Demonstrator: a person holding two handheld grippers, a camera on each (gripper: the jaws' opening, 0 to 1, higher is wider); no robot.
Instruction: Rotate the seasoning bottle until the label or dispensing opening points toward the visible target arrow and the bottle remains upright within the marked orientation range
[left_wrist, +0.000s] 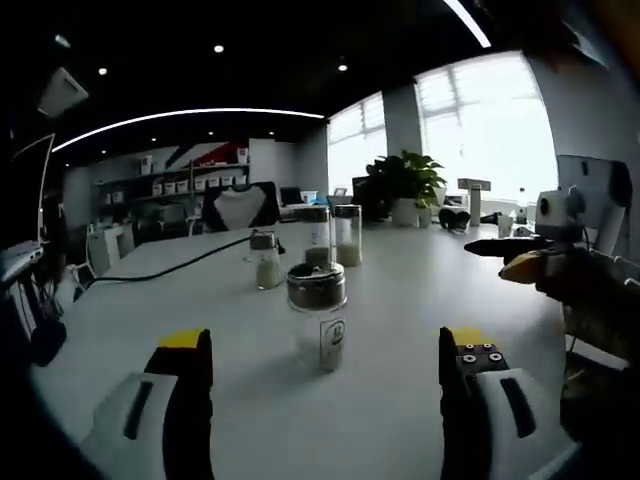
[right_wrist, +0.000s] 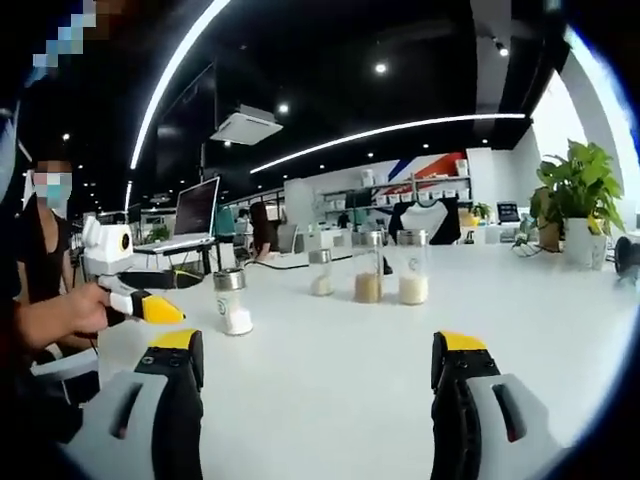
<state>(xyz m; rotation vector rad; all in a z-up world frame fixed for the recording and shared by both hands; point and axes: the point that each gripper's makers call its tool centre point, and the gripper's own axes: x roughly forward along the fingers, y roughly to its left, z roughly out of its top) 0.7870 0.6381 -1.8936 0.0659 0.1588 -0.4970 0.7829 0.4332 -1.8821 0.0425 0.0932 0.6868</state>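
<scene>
Seasoning bottle (left_wrist: 319, 318) stands upright at centre of the left gripper view, between the spread jaws of the left gripper (left_wrist: 325, 365), not touched. Right gripper (right_wrist: 317, 365) is also spread and empty. Glass looks smooth, light, easy to tip; better grip the lower body

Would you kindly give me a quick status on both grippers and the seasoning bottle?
Left gripper open, right gripper open, both empty. Seasoning bottle upright on white table, ahead of left jaws, ungrasped. Three more bottles stand behind it.
</scene>
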